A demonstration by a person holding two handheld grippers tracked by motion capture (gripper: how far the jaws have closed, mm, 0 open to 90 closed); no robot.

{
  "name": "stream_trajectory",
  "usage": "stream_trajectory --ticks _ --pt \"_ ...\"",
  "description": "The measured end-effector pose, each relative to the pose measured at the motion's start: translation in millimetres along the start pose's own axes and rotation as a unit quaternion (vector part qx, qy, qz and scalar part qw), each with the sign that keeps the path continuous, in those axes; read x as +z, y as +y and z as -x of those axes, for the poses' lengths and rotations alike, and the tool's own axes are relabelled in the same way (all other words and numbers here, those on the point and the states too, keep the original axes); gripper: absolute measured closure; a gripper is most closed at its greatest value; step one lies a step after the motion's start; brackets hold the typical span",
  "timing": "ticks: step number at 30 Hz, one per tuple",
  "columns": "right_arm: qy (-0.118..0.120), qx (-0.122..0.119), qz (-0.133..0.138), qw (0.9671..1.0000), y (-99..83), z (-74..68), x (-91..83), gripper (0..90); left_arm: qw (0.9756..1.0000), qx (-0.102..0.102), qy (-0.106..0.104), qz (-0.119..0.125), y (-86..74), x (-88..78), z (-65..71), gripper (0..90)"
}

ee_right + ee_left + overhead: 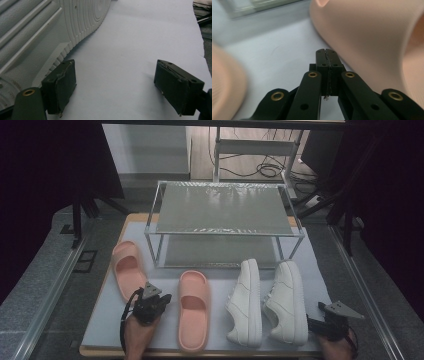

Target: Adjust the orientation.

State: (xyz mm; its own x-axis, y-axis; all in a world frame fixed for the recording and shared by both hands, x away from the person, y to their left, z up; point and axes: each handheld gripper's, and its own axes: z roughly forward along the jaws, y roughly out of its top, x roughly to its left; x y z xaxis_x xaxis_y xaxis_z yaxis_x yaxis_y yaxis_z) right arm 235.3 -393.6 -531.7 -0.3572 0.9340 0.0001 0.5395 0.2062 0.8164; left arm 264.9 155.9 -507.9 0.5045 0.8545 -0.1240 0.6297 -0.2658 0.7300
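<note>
The left tool (162, 299) sits near the front edge of the worktop (320, 275), in the gap between the two pink slides. Its jaws are fully closed, pad against pad, with nothing between them. In the left gripper view the closed pads (327, 65) lie just beside the side wall of the right pink slide (372, 40); whether they touch it cannot be told. That slide (194, 310) lies near the front edge, toe toward the rack. The left pink slide (128, 269) lies toward the left edge, angled, further back.

The right tool (314, 324) rests at the front right corner, jaws wide open and empty. In the right gripper view its left pad (61, 85) stands just beside the ribbed sole of a white sneaker (50, 27).

Two white sneakers (246, 302) (287, 302) stand side by side right of centre. A two-tier metal rack (225, 209) occupies the rear edge.

No brand, label or writing can be read on any item
</note>
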Motion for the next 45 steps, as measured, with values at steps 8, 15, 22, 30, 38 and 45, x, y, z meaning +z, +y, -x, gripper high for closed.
stream_trajectory --ticks 8,15,22,30,38,45 --pt "0.002 0.0 0.001 1.0 -0.5 0.5 -0.4 18.2 1.0 0.001 0.001 0.002 18.3 19.9 1.1 89.5" --pt "0.003 -0.001 0.002 1.0 -0.9 0.7 -0.5 18.3 0.9998 0.001 -0.02 0.001 28.3 32.5 6.4 89.6" --pt "0.002 -0.002 0.003 1.0 -1.1 0.8 -0.6 18.3 0.9991 0.019 -0.037 -0.001 36.7 44.2 17.1 89.6" --pt "0.003 -0.002 0.005 1.0 -1.6 1.0 -0.7 18.4 0.9999 0.008 -0.005 0.01 32.0 21.9 0.1 89.2" --pt "0.003 -0.002 0.005 1.0 -1.6 1.0 -0.7 18.4 0.9983 -0.024 0.047 0.025 25.7 -12.3 -32.2 82.1" --pt "0.003 -0.002 0.005 1.0 -1.7 1.0 -0.7 18.4 0.9939 -0.055 0.09 0.03 23.4 -29.5 -62.6 75.4"
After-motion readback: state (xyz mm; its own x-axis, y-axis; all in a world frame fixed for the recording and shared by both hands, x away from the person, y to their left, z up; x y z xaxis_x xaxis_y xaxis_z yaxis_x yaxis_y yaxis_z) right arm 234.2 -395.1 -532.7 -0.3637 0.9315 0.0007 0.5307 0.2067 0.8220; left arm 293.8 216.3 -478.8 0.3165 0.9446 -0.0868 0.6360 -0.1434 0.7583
